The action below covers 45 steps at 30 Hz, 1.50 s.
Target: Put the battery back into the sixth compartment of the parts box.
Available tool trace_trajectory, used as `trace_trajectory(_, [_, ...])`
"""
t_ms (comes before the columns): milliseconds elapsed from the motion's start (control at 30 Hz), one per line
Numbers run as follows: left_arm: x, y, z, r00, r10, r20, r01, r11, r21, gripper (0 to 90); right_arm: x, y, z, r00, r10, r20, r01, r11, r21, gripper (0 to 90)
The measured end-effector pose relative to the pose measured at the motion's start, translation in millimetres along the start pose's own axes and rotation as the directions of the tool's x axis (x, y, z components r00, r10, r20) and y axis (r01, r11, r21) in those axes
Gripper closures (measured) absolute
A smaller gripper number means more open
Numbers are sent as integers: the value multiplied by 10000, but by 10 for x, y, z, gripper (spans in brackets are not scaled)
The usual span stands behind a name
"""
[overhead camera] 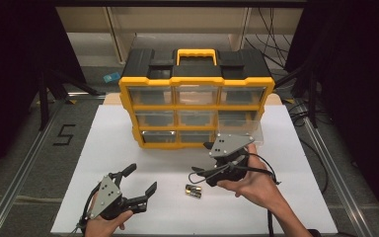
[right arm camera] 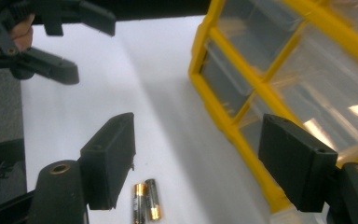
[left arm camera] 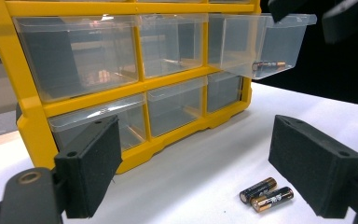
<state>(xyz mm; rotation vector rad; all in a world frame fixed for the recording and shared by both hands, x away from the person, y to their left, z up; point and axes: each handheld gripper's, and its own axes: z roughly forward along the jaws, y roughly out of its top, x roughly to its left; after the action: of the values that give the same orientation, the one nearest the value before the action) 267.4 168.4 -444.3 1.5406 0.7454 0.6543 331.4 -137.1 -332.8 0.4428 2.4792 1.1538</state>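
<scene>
Two AA batteries point(overhead camera: 193, 191) lie side by side on the white table top, in front of a yellow and black drawer organizer point(overhead camera: 196, 106). Its middle-right clear drawer point(left arm camera: 265, 42) is pulled out, with one battery point(left arm camera: 268, 65) lying inside. My left gripper point(overhead camera: 141, 178) stands open to the left of the pair, holding nothing. The pair point(left arm camera: 266, 193) lies low between its jaws, nearer the right pad point(left arm camera: 312, 163). My right gripper point(overhead camera: 202, 159) hangs open just above and behind the batteries point(right arm camera: 145, 205), below the pulled-out drawer.
The white table top point(overhead camera: 103, 138) ends at the left and right over grey floor with metal rails. The organizer has several clear drawers under a yellow carry handle point(overhead camera: 196, 53). Cables trail on the floor at the right point(overhead camera: 316, 158). The left gripper point(right arm camera: 51, 42) sits upper left in the right gripper view.
</scene>
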Motion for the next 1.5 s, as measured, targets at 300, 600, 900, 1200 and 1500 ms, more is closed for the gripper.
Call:
trace_trajectory(300, [0, 0, 0, 10000, 2, -3, -2, 10000, -8, 164, 74, -78, 190, 9988, -188, -462, 219, 9975, 676, 279])
trace_trajectory(600, [-1, 0, 0, 10000, 19, -2, -19, 10000, -10, 164, 143, -173, 369, 9951, -173, -977, 316, 9887, 1468, 279])
trace_trajectory(900, [-1, 1, -1, 10000, 18, -3, -18, 10000, -18, 164, 194, -334, 606, 9861, -261, -1640, 662, 9674, 2443, 298])
trace_trajectory(1200, [-1, 2, -2, 10000, 23, -1, -23, 10000, -14, 165, 260, -475, 802, 9788, -459, -1998, 1093, 9413, 3194, 324])
trace_trajectory(1500, [-1, 2, -1, 10000, 18, 0, -18, 10000, -14, 164, 289, -563, 913, 9747, -298, -2217, 1135, 9201, 3750, 373])
